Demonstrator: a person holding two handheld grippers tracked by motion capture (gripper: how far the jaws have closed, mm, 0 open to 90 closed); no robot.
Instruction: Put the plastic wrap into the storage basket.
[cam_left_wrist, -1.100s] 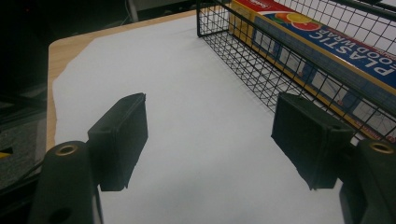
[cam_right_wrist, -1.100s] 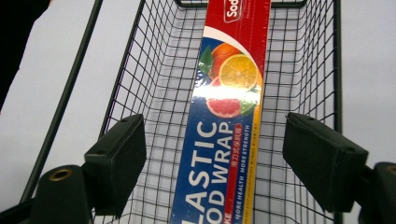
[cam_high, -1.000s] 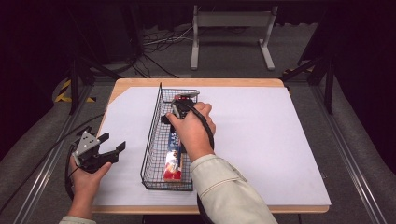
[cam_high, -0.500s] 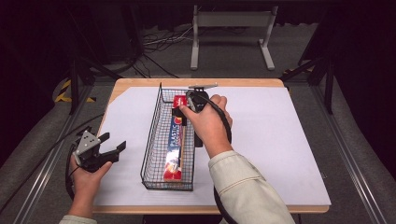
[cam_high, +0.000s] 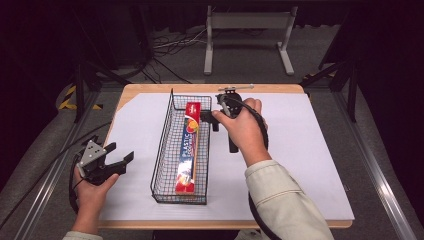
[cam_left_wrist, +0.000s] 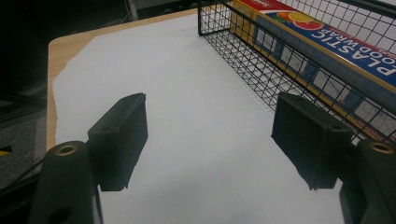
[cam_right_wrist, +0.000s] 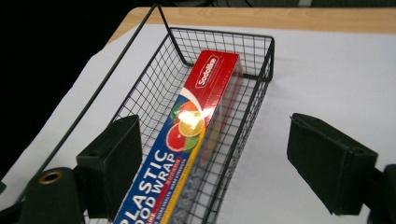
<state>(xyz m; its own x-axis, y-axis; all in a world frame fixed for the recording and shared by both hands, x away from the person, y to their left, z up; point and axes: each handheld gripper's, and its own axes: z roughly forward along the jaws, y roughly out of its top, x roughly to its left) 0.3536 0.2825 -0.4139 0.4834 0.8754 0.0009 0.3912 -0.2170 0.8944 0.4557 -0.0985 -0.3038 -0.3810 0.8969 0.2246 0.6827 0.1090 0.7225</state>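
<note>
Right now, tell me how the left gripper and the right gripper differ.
The left gripper sits at the table's near left edge, away from the wire basket; the right gripper hangs by the basket's far right rim. The left faces bare white paper; the right looks down on the plastic wrap box. Both are open and hold nothing.

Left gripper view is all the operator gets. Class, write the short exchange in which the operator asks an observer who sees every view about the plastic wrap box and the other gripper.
Operator: Is the other gripper holding the box?
Observer: No. The right gripper has its jaws apart. They have just been opening, and nothing is between the pads.
Operator: I see only part of the box through the mesh. What is at its far end?
Observer: The plastic wrap box ends in a red panel with a white brand name, lying just short of the far wall of the wire basket.
</note>
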